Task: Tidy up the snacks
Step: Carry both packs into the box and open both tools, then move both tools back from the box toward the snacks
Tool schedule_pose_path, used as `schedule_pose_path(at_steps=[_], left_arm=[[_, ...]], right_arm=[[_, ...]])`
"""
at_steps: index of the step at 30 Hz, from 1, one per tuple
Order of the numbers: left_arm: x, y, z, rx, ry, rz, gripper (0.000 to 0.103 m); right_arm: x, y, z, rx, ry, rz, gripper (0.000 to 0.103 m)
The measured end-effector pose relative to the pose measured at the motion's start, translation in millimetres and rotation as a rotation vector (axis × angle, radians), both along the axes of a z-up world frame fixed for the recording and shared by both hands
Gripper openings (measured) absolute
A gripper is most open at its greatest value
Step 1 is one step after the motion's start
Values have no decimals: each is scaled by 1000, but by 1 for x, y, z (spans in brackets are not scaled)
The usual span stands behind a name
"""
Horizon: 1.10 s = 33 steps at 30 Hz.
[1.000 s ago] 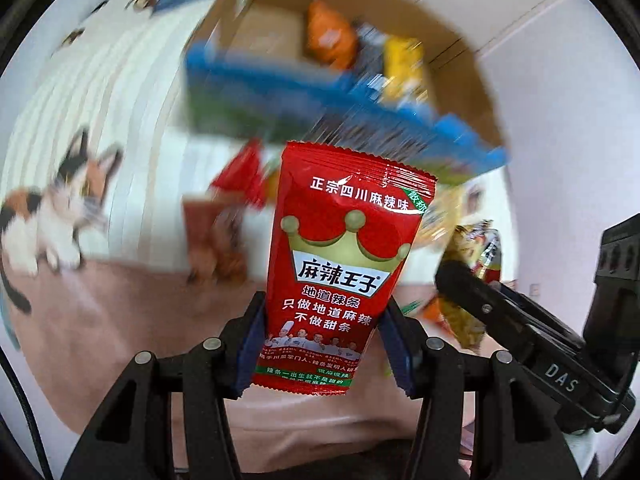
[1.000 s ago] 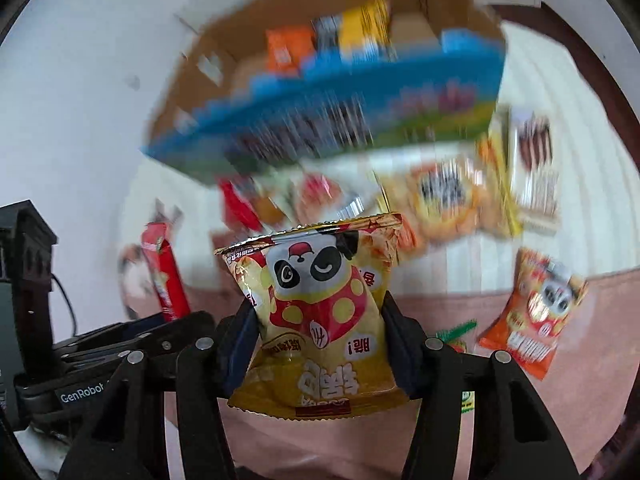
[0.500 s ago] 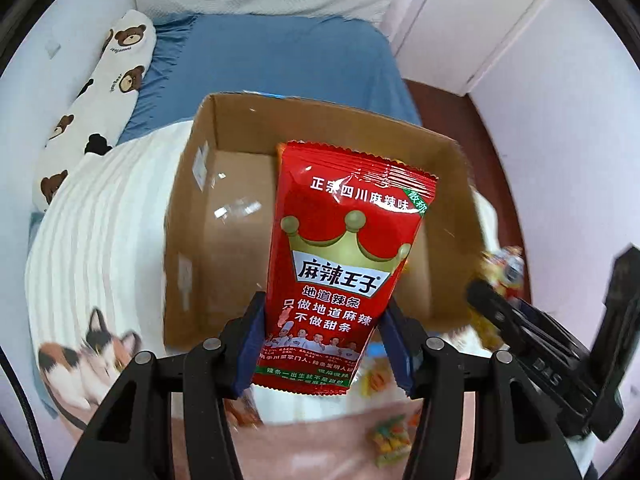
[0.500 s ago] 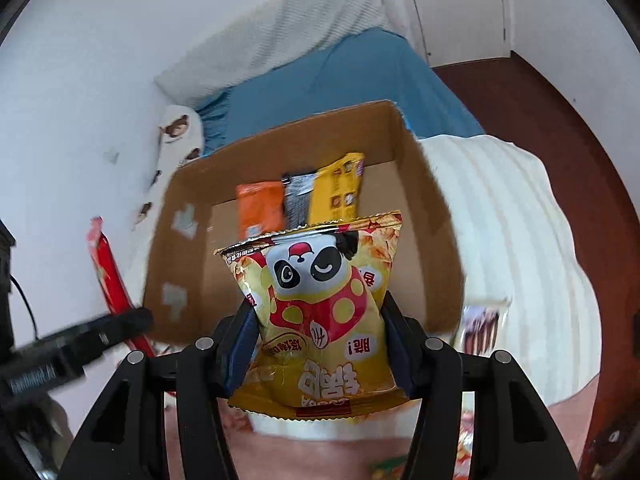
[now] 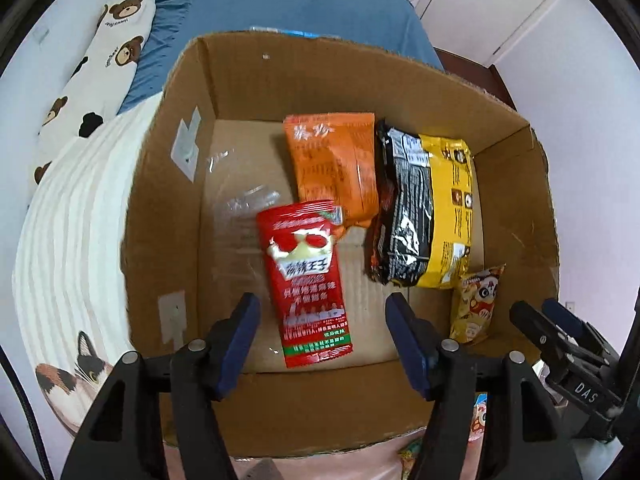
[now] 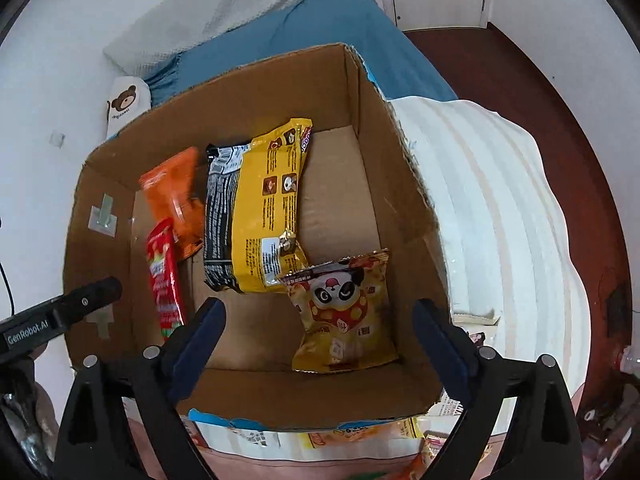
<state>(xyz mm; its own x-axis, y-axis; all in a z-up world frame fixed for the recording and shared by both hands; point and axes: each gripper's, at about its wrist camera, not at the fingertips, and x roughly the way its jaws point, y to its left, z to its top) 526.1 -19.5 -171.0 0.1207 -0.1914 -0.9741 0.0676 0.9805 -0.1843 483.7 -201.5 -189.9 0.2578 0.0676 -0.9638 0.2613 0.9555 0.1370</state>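
Two grippers hang over an open cardboard box (image 5: 168, 200), both aimed steeply down into it.

From the left wrist camera, the left gripper (image 5: 324, 344) sits above the near wall of the box. Its jaws are opening and its blue pads (image 5: 238, 344) stand clear on either side of a red snack packet (image 5: 308, 280), which is blurred and touches neither pad. The packet's lower end is near the box's front wall, and its top corner overlaps an orange packet (image 5: 336, 164) on the box floor. Just right of the orange one lie a black packet (image 5: 404, 208) and a yellow packet (image 5: 452, 208), side by side and touching. A small panda snack bag (image 5: 476, 304) is in the near right corner. The right gripper's black fingers (image 5: 560, 340) poke in at the lower right edge.

From the right wrist camera, the right gripper (image 6: 320, 344) is spread wide and its jaws are opening. The panda snack bag (image 6: 344, 312) is between the pads but free of both, down inside the cardboard box (image 6: 400, 184) towards its near right side, its top corner against the yellow packet (image 6: 272, 208). The black packet (image 6: 220, 216), orange packet (image 6: 176, 196) and red snack packet (image 6: 164, 280) line up to the left. The left gripper's finger (image 6: 60, 316) reaches in from the left edge.
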Motion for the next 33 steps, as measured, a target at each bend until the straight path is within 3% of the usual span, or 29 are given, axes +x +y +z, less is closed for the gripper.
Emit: schedule_pose_path(at_steps=[6,17,20,28,29,30,33], left_arm=[[-21,-3,6,18,-49,-9,63],[-82,4,65,47,-265,27,64],[-98,5,79,63,-314,28,79],[-142,6,111,90,-416,22,79],[-146,6,113,88,-424,23,83],[-150,6,116,89,-432,22,94],[-162,6,125,94,-467,24,102]], right_arm=[[-9,6,10,-28,-22,31,97],[-51,32,64,-133,-165,124,97],[-66,37,80,-143,-206,136,97],[-109,48,117,-155,-294,142,97],[-114,48,121,-152,-304,140,97],[-120,49,126,-145,-313,140,97],[-134,48,135,-132,-329,130,97]])
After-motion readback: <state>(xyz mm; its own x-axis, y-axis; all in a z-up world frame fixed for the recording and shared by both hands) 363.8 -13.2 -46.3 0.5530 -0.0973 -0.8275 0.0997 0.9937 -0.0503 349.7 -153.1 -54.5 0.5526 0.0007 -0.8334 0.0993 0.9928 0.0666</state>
